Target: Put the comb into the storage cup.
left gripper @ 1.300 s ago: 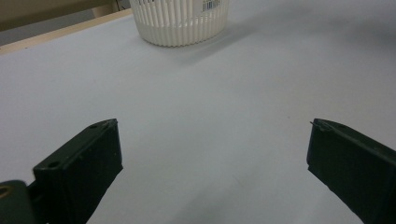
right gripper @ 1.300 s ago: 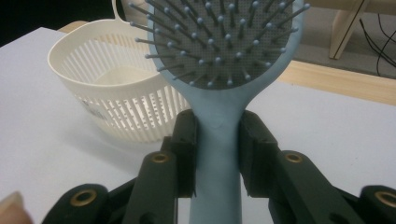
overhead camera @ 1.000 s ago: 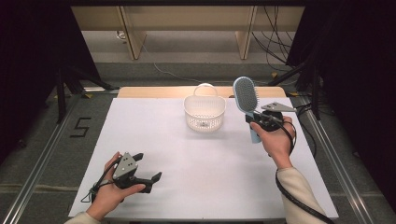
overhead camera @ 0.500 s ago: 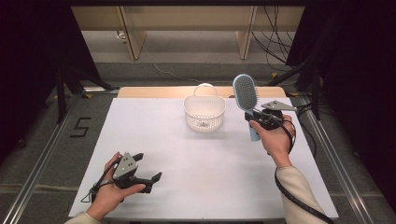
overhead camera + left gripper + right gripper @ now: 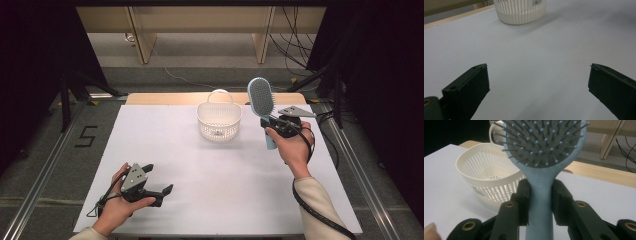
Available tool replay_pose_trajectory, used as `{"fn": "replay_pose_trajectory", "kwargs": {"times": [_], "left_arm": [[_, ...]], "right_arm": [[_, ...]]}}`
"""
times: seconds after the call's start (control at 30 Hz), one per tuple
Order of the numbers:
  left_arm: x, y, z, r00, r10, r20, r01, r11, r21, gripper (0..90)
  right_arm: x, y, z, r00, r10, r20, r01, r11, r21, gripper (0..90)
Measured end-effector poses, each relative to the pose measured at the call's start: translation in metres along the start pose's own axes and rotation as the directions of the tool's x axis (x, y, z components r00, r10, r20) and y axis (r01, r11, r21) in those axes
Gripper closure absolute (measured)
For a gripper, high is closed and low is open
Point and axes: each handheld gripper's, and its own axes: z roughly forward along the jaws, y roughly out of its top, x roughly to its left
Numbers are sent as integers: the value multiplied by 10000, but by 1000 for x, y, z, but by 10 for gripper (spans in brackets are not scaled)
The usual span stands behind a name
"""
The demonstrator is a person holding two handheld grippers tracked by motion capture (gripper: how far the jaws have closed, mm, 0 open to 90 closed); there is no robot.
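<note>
Your brush [image 5: 541, 202] is pale blue, its pad grey with blue-tipped pins, clamped between your right gripper's [image 5: 540, 203] black jaws. Left of it, the basket [image 5: 487, 178] is cream with slotted walls, on a white table [image 5: 225, 170].

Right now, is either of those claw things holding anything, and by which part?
The right gripper clamps a light blue hairbrush by its handle just below the bristled head. The left gripper is open with nothing between its jaws.

The hairbrush [image 5: 541, 157] head is cut off by the top edge of the right gripper view, its handle end by the bottom edge. The basket [image 5: 520, 11] rim is cropped in the left gripper view. Its label print is too small to read.
</note>
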Motion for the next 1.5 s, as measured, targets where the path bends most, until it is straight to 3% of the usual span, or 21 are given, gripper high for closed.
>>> {"fn": "replay_pose_trajectory", "kwargs": {"times": [1.5], "left_arm": [[-1,0,0,10000,16,14,-16,10000,-19,29]], "right_arm": [[11,11,12,9999,-102,-41,101,9996,-257,709]]}}
